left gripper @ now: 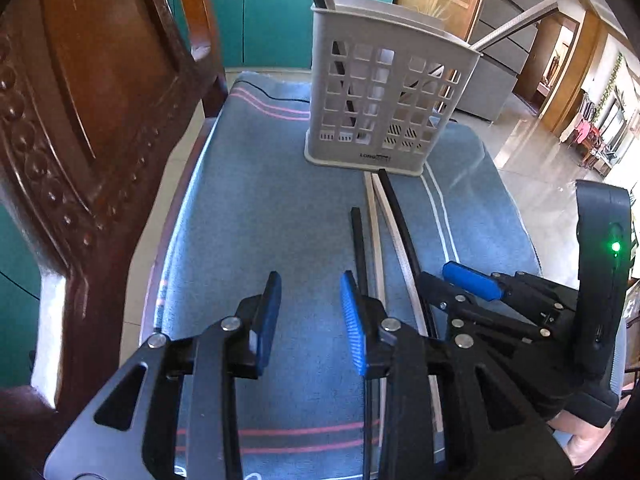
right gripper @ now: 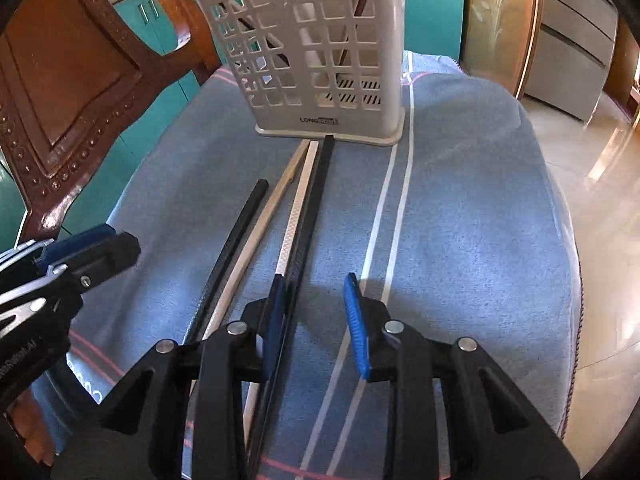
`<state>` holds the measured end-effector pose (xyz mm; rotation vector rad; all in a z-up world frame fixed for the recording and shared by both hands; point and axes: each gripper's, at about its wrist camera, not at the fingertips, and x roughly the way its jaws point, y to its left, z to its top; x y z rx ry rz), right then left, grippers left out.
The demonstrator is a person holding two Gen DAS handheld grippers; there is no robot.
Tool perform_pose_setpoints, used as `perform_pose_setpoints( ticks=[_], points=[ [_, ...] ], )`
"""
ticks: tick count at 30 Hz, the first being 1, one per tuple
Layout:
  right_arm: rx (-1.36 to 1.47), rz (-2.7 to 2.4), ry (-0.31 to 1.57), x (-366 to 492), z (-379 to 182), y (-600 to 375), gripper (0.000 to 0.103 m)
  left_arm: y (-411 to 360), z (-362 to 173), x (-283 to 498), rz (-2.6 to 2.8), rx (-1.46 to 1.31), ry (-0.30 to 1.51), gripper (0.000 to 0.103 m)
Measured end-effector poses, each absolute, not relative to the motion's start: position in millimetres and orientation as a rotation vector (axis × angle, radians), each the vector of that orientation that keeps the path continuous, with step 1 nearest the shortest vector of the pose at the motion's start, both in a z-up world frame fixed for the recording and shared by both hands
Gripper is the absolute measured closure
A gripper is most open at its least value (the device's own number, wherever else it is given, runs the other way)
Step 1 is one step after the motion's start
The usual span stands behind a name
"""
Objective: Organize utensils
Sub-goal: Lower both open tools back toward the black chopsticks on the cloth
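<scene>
A white slotted utensil holder (left gripper: pixel 384 104) stands upright on a blue towel (left gripper: pixel 272 208), with utensil handles sticking out of its top; it also shows in the right wrist view (right gripper: pixel 316 52). Several chopsticks lie side by side in front of it: two black ones (right gripper: pixel 236 236) (right gripper: pixel 316 192) and two pale ones (right gripper: pixel 264 220) (right gripper: pixel 298 200). My left gripper (left gripper: pixel 310 320) is open and empty, just left of the chopsticks. My right gripper (right gripper: pixel 314 320) is open, its left finger beside the rightmost black chopstick.
A carved wooden chair back (left gripper: pixel 80 120) rises close on the left. The towel covers a seat whose right edge (right gripper: pixel 568 280) drops to a tiled floor. Teal cabinets (left gripper: pixel 260 12) stand behind.
</scene>
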<state>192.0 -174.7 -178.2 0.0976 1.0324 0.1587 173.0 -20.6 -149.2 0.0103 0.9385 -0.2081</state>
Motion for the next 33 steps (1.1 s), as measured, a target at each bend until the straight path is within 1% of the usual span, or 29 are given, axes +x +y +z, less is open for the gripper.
perform_pose_setpoints(
  ticks=[8, 10, 11, 12, 23, 25, 27, 33],
  points=[
    [0.054, 0.144, 1.031, 188.2, -179.5, -163.5, 0.073, -24.2, -144.0, 166.7, -0.216, 0.024, 0.927, 0.071],
    [0.088, 0.155, 1.029, 186.3, -183.6, -166.5, 0.085, -24.2, -146.2, 167.4, -0.219, 0.022, 0.935, 0.071],
    [0.130, 0.160, 1.035, 185.7, -185.2, -172.0, 0.095, -24.7, -146.9, 169.0, -0.219, 0.021, 0.937, 0.071],
    [0.166, 0.153, 1.041, 185.6, -186.1, -177.2, 0.097, -24.9, -148.1, 168.2, -0.219, 0.021, 0.941, 0.070],
    [0.346, 0.045, 1.072, 150.5, -181.8, -230.6, 0.097, -28.8, -163.7, 169.5, -0.229, 0.013, 0.991, 0.068],
    [0.342, 0.057, 1.067, 143.0, -181.6, -233.4, 0.096, -31.5, -166.5, 171.5, -0.234, 0.015, 0.999, 0.068],
    [0.317, 0.055, 1.054, 139.9, -181.6, -233.5, 0.093, -36.3, -171.4, 174.0, -0.240, 0.019, 1.016, 0.065],
    [0.271, 0.048, 1.045, 145.5, -184.4, -228.6, 0.091, -50.0, -189.9, 177.9, -0.260, 0.074, 1.083, 0.064]
  ],
)
